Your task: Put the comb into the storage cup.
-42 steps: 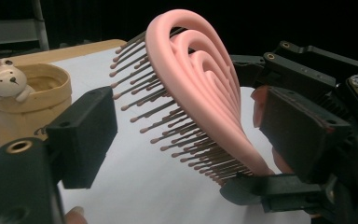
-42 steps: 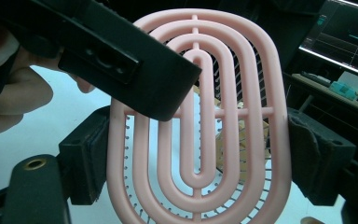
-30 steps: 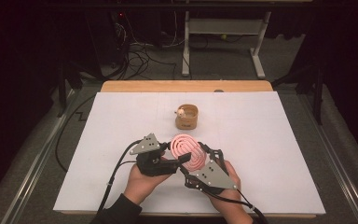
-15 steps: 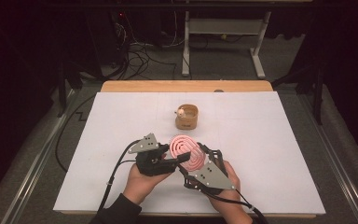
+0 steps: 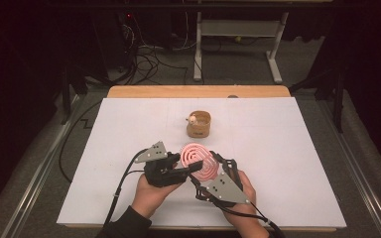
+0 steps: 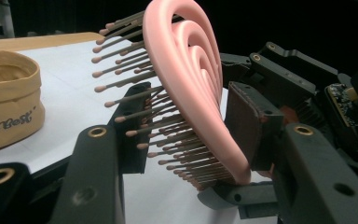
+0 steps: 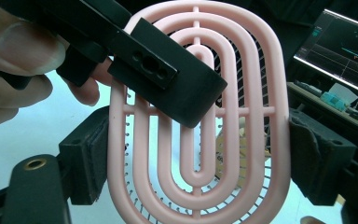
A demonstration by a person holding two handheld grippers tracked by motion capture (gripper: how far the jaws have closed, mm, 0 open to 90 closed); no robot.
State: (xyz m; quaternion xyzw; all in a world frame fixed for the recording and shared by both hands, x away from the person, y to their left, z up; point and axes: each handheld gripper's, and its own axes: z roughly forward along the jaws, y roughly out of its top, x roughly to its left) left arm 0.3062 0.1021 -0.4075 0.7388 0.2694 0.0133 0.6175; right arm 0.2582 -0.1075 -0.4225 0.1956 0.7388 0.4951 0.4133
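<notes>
A pink oval brush [image 5: 198,161] with ring-shaped ribs and brown bristles [image 6: 135,114] is held up over the near middle of the white table. My right gripper [image 5: 206,172] is shut on its two long edges, one pad [image 7: 86,158] on each side. My left gripper [image 5: 191,168] comes in from the left. Its jaws have just been closing with the brush [image 6: 191,88] between them. One pad [image 6: 249,126] lies on the smooth pink back and the other jaw sits among the bristles. In the right gripper view that jaw [image 7: 163,79] crosses the brush's face [image 7: 242,140].
A small tan fabric basket [image 5: 198,125] with a pale item inside stands behind the brush; the left gripper view has the basket [image 6: 9,107] at its left. White paper [image 5: 287,148] covers the table, and a wooden edge [image 5: 198,91] runs along the back. Cables lie on the floor beyond.
The left gripper's jaws have drawn closer together around the brush. Both hands and the brush have stayed in place.
</notes>
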